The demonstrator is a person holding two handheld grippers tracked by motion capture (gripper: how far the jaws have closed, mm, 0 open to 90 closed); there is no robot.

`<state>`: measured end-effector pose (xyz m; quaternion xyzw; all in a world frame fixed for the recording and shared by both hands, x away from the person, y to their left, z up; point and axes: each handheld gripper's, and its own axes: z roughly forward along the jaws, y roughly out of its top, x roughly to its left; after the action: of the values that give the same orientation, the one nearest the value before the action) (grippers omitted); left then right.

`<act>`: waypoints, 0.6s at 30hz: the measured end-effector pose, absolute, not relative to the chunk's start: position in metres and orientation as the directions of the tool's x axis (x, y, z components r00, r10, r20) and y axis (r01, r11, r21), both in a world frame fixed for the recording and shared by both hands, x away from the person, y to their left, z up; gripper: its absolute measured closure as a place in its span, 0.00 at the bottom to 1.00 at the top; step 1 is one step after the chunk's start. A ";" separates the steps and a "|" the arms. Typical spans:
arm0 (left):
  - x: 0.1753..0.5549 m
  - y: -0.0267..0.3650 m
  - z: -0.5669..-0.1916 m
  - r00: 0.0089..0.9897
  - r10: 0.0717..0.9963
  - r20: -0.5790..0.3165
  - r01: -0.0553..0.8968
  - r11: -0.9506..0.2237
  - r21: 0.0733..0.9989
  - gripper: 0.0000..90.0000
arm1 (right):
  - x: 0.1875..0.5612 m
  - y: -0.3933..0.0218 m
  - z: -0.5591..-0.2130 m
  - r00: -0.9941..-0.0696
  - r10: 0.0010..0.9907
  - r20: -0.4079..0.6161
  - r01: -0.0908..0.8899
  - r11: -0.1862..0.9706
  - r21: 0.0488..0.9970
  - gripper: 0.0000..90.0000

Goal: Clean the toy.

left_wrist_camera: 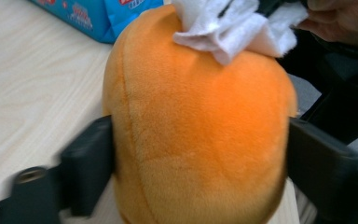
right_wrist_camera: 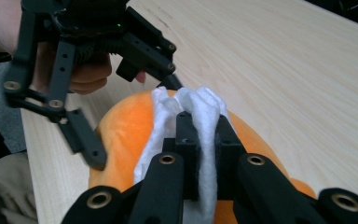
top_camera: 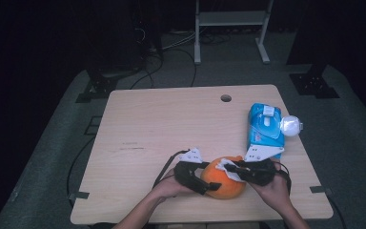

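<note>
An orange plush toy point(top_camera: 221, 183) lies near the table's front edge. My left gripper point(top_camera: 211, 175) is shut on it from the left, one black pad point(left_wrist_camera: 91, 163) pressing on each side of the plush point(left_wrist_camera: 200, 126). A crumpled white wipe point(top_camera: 228, 167) rests on top of the toy. My right gripper point(right_wrist_camera: 203, 135) is shut on that wipe point(right_wrist_camera: 205, 107), its narrow jaws pinching the fold against the orange surface point(right_wrist_camera: 121, 130). The left gripper point(right_wrist_camera: 130, 119) shows beyond the toy, held by a hand. In the left gripper view the wipe point(left_wrist_camera: 233, 28) sits at the toy's far end.
A blue pack of wipes point(top_camera: 265, 125) lies at the table's right, with a white round object point(top_camera: 291, 126) beside it. A cable hole point(top_camera: 226, 98) sits near the far edge. The wooden table point(top_camera: 162, 124) stretches bare to the left and back. A metal stand point(top_camera: 231, 19) is behind.
</note>
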<state>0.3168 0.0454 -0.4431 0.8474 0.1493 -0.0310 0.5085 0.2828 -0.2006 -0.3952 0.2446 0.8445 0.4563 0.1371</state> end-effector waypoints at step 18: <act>0.336 0.065 -0.442 0.951 0.303 -0.058 0.186 -0.414 0.891 0.04 | 0.298 -0.184 -0.397 -0.834 0.548 -0.069 0.239 0.471 0.849 0.92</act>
<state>0.3355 0.0648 -0.4423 0.8389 0.1458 0.0558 0.5214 0.2982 -0.1844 -0.3973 0.2338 0.8408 0.4582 0.1686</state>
